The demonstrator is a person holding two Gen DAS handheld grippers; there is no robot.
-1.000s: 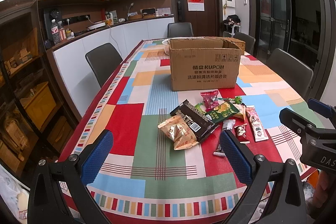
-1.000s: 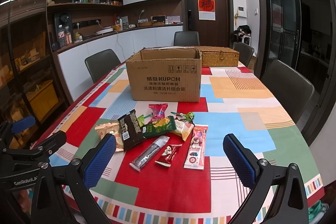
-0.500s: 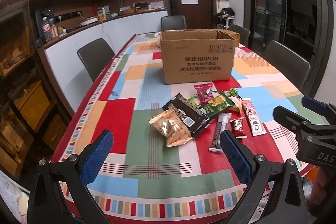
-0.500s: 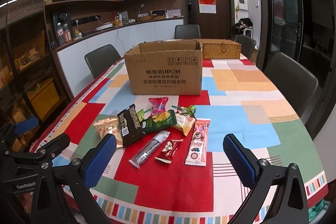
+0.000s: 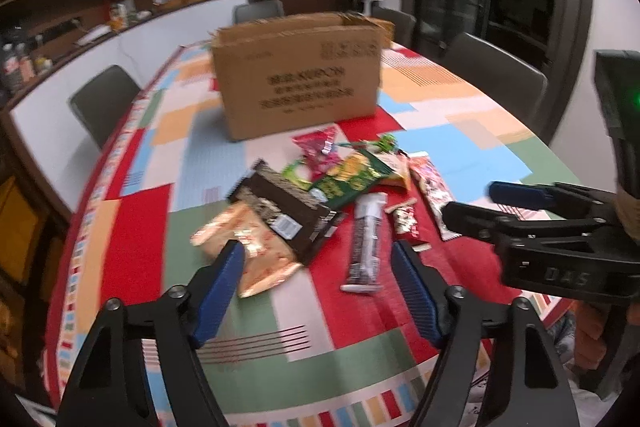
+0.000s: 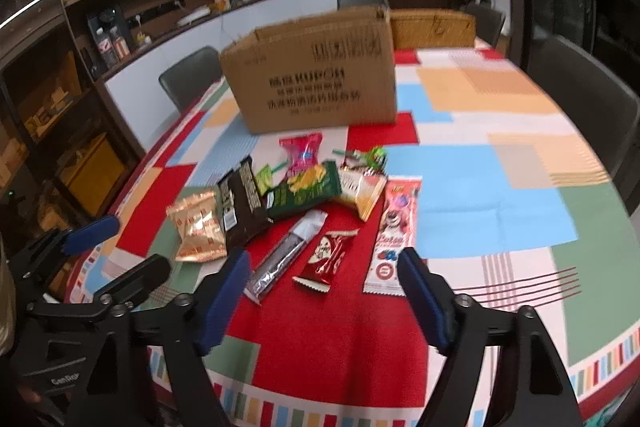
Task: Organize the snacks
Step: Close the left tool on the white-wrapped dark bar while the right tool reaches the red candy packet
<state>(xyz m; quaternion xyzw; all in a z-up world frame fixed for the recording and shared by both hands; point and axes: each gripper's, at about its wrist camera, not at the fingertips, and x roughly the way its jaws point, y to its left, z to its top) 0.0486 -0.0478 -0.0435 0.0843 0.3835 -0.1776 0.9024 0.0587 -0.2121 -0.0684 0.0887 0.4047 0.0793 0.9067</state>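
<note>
Foil snack packets (image 6: 304,203) lie scattered on the desk (image 6: 496,163) just ahead of both tools; right hand-held gripper (image 6: 324,287) and left hand-held gripper (image 5: 316,275) are closing, nothing between their jaws, cardboard box (image 6: 316,75) beyond.

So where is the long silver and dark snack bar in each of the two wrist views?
Left wrist view: the silver and dark snack bar lies right of centre, nearly upright in the picture, just above the right blue pad.
Right wrist view: the bar lies left of centre, slanted, beside the small red packet.
Shared landmark: the cardboard box stands behind the snack pile in both.
</note>
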